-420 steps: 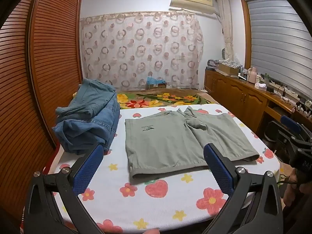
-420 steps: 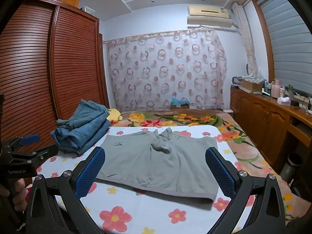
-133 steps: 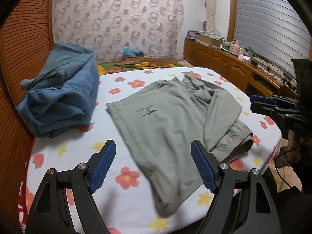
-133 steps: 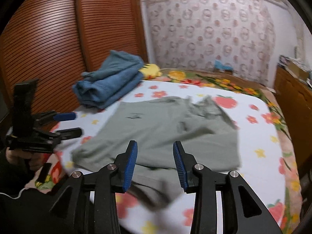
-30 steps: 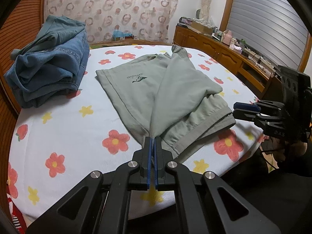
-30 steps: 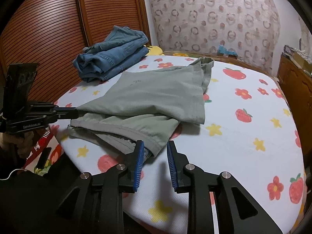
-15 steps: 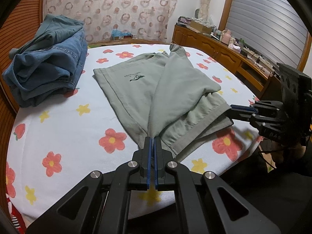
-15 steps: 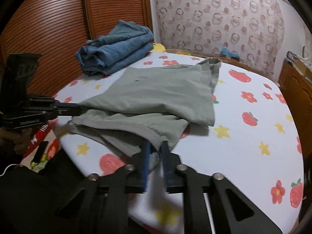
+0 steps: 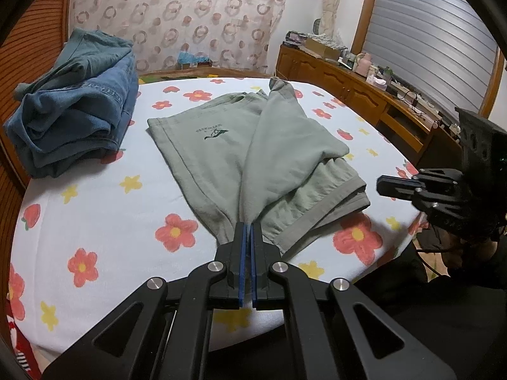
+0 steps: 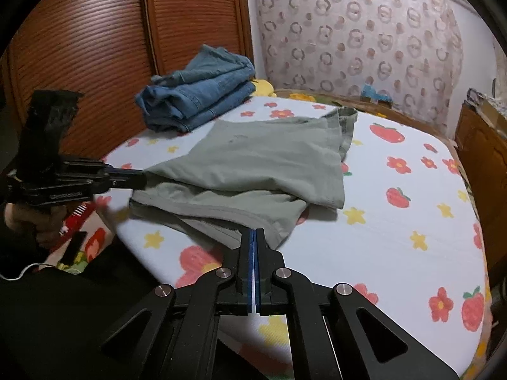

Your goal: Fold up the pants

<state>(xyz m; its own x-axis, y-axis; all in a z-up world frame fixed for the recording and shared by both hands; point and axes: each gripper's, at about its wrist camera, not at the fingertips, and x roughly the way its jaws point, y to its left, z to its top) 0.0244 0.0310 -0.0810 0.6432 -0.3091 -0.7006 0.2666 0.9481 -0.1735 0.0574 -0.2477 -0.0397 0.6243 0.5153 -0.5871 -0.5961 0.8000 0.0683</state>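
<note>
Grey-green shorts (image 9: 240,145) lie on the flowered tabletop, one half folded over the other, a small dark logo on the left leg. My left gripper (image 9: 246,226) is shut on the near corner of the folded-over layer. In the right wrist view the same shorts (image 10: 263,164) lie ahead, and my right gripper (image 10: 254,232) is shut on the waistband edge at the near side. The left gripper (image 10: 139,179) also shows there, pinching the far left corner. The right gripper (image 9: 385,186) shows at the right edge of the left wrist view.
A pile of blue jeans (image 9: 73,101) lies at the table's back left, also in the right wrist view (image 10: 199,88). The round flowered tablecloth (image 9: 104,221) ends just before me. A slatted wooden wardrobe (image 10: 95,47) stands left, a wooden sideboard (image 9: 358,95) right.
My right gripper has closed from slightly open onto the waistband edge of the shorts. My left gripper stays shut on the corner; the shorts have barely shifted.
</note>
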